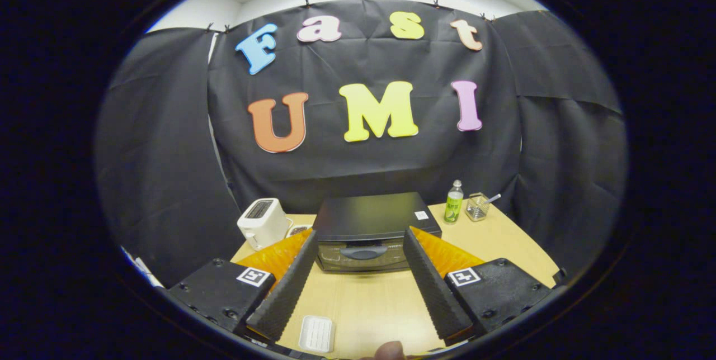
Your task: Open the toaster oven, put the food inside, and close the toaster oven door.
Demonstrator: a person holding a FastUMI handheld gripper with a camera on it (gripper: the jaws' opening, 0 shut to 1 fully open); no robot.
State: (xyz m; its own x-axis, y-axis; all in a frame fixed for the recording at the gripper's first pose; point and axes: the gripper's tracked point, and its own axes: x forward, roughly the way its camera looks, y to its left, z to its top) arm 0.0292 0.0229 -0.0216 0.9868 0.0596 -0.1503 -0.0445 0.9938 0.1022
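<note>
Gripper (358, 237) held above the near part of the table (363, 304), fingers (291, 282) spread wide apart, nothing between the pads, no contact with any object. Fingertips level with the front of the oven (369, 223), one tip at each lower front corner as seen from the gripper view; touching or just short of it cannot be told.

Oven: black, on the table, directly ahead, centred between the fingers. Door (363, 256) shut, facing the gripper. Handle (363, 251) across the middle of the door, dark, curved. Small white sticker (421, 215) on the top panel, far right corner.

Near, between the fingers and closer than the tips: small white ribbed tray (316, 333) flat on the table, just right of the left finger. Rounded brown item (390, 351) at the nearest table edge, right of the tray; partly cut off, identity cannot be told.

Left of the oven: white toaster (262, 222), upright, slots on top. Small dish (297, 230) between toaster and oven, mostly hidden.

Far right of the oven: green-labelled bottle (453, 202), upright, capped. Just right of it, mesh holder (477, 207) with a utensil handle sticking out.

Behind the table: black cloth wall (168, 153).
</note>
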